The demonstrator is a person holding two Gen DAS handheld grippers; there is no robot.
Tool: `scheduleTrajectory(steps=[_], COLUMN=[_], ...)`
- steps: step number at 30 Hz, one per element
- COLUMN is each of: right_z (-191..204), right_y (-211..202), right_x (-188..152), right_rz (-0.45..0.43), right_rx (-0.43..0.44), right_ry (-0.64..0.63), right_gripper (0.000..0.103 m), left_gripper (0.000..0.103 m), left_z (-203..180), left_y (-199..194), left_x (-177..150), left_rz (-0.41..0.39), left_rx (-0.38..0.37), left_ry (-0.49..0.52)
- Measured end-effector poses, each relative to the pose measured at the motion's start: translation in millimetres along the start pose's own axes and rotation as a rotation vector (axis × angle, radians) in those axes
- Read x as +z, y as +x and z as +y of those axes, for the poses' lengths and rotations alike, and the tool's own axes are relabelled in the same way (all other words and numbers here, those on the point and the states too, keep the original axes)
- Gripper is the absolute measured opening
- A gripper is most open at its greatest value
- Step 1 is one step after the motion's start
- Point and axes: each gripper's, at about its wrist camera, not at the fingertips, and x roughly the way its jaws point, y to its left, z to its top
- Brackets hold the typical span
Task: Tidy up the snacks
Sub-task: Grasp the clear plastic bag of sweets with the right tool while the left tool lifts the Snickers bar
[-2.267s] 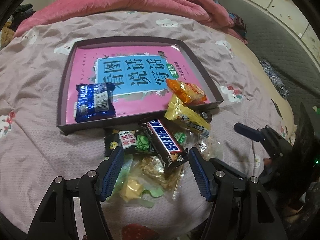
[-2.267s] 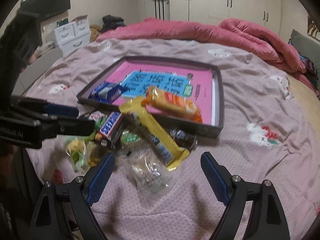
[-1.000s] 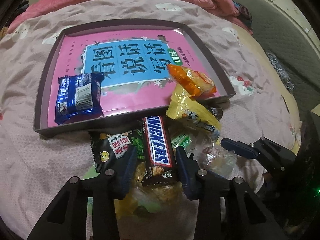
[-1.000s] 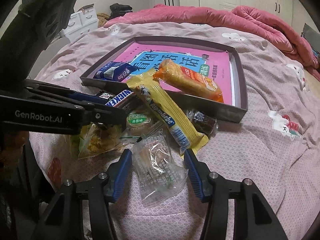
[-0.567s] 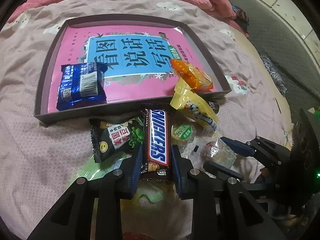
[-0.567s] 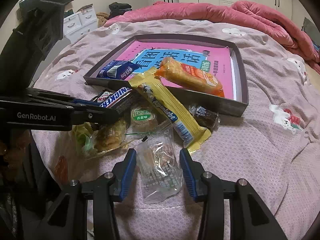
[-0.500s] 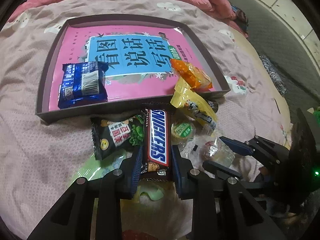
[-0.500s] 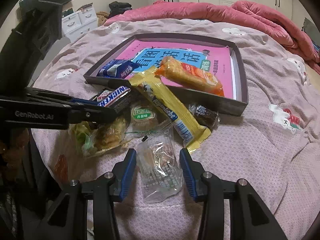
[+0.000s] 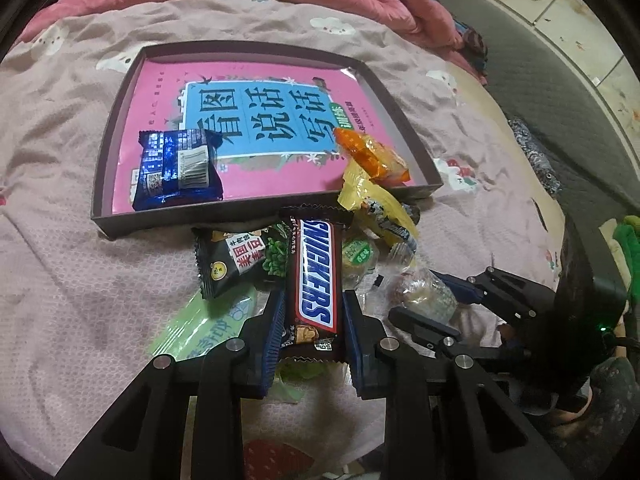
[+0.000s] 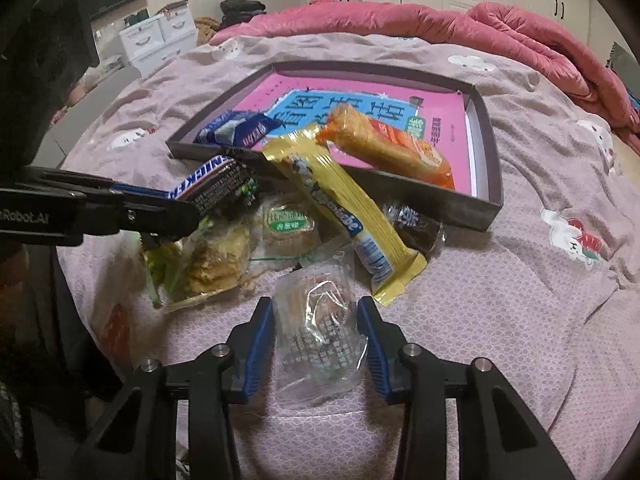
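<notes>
My left gripper point(image 9: 313, 322) is shut on a Snickers bar point(image 9: 316, 276) and holds it just above the snack pile; it also shows in the right wrist view point(image 10: 212, 184). My right gripper point(image 10: 316, 330) is shut on a clear-wrapped pastry point(image 10: 318, 330) lying on the bed. A dark shallow tray point(image 9: 104, 184) with a pink book in it holds a blue biscuit pack point(image 9: 176, 168) and an orange snack pack point(image 9: 372, 156). A yellow wafer bar point(image 10: 344, 208) leans over the tray's front rim.
Loose snacks lie before the tray: a black-green pack point(image 9: 236, 260), a green-labelled round cake point(image 10: 290, 226), a bag of crackers point(image 10: 212, 264) and a small dark sweet point(image 10: 416, 224). A pink quilt point(image 10: 440, 24) is bunched at the bed's far side. White drawers point(image 10: 160, 36) stand at left.
Both grippers came down on the pile and closed: the left on the Snickers bar, the right on the clear-wrapped pastry. The Snickers bar has since lifted slightly off the pile.
</notes>
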Motion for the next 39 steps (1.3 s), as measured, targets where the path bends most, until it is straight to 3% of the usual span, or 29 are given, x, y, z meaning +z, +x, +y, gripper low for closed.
scheduleTrajectory(steps=[6,18,39], right_z=[2.0,-0.5,-16.4], right_y=[-21.3,-56.3,-71.9], right_x=[5.9,21.2,38.8], right_rz=[-0.074,-0.258,-0.355], right_rx=[0.046,0.044,-0.037], right_ry=[0.025,0.063,0.127], right_gripper=[0.041,0.041,0.041], left_gripper=[0.029,0.029,0.029], left_z=[-0.2,6.5,16.8], left_y=[-15.6,-41.7,-65.1], left_x=[0.3,6.7,21.5], left_rz=[-0.029,-0.108,-0.222], left_rx=[0.0,0.009,0.043], left_ry=[0.004,-0.017,-0.031])
